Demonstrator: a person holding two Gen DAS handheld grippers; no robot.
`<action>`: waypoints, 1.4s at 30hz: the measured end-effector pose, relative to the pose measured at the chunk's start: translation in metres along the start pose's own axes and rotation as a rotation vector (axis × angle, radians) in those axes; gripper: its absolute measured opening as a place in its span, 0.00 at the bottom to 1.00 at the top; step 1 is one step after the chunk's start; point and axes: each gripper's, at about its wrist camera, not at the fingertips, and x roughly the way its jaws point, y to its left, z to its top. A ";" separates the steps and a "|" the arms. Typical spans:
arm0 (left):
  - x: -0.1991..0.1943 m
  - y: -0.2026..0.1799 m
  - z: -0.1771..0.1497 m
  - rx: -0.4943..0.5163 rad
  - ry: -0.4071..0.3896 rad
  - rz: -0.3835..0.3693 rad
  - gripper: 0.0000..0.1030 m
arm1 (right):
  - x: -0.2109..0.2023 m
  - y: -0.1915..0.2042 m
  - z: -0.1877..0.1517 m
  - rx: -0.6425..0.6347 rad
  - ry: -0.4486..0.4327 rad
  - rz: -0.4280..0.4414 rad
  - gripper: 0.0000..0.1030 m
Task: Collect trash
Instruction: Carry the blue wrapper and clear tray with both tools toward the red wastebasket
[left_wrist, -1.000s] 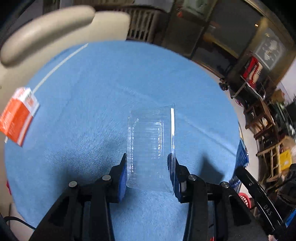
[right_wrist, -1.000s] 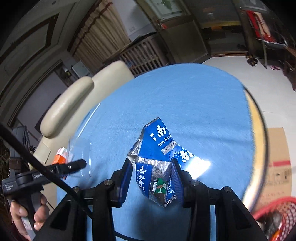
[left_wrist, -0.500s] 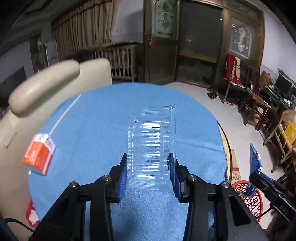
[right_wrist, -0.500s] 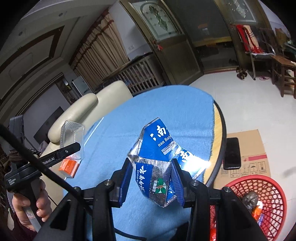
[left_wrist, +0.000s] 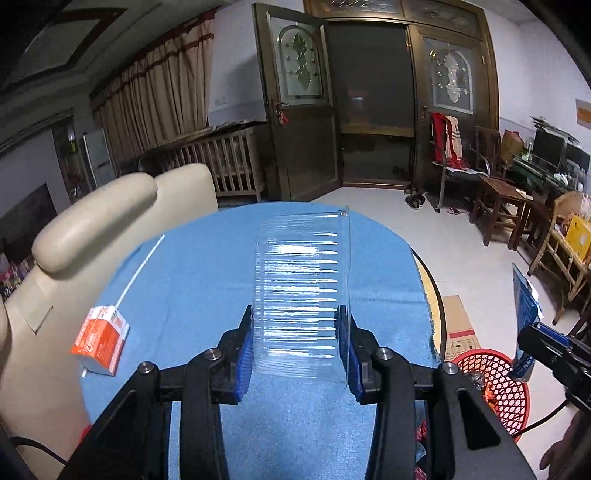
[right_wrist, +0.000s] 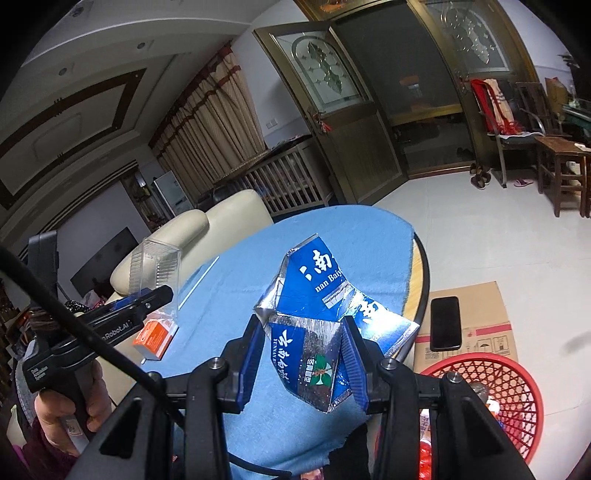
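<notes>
**Plastic in one grip, foil in the other**

Plastic first: my left gripper (left_wrist: 300, 341) is closed on a clear ribbed container (left_wrist: 301, 291), my blue pads pressing its two long sides near the lower end, so most of it sticks out ahead of my fingertips. I judge it very light, thin-walled and slick; squeeze harder and the walls will likely buckle or crack, squeeze less and it may slide out. The ribbed flanks where I already hold it look like the stiffest place to grip.

My right gripper (right_wrist: 301, 356) is closed on a flattened blue foil-lined carton (right_wrist: 314, 321), pinched across its lower flap, with the torn upper panels fanning out beyond and to the right of my fingers. It looks featherweight, creased and floppy, so the loose panels may catch on a rim.

Beyond both sets of fingers lies the round table with its blue cloth (left_wrist: 207, 266). Left of my left fingers an orange carton (left_wrist: 99, 341) rests on the cloth, not yet collected. Below and right of my right fingers stands the red mesh basket (right_wrist: 491, 376), already holding some trash. Just ahead of it a black phone (right_wrist: 445, 323) lies on a cardboard box (right_wrist: 487, 314), close enough that a careless drop could land on it. The table edge sits between my left fingers and the basket, as does my other gripper.
</notes>
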 end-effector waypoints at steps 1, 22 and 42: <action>-0.001 -0.002 0.000 0.005 -0.005 0.002 0.42 | -0.003 -0.001 -0.001 0.002 -0.002 0.001 0.43; -0.011 -0.043 -0.003 0.113 -0.036 -0.016 0.42 | -0.035 -0.023 -0.010 0.063 -0.034 -0.011 0.43; -0.006 -0.098 -0.010 0.234 0.000 -0.063 0.42 | -0.050 -0.067 -0.022 0.168 -0.040 -0.029 0.43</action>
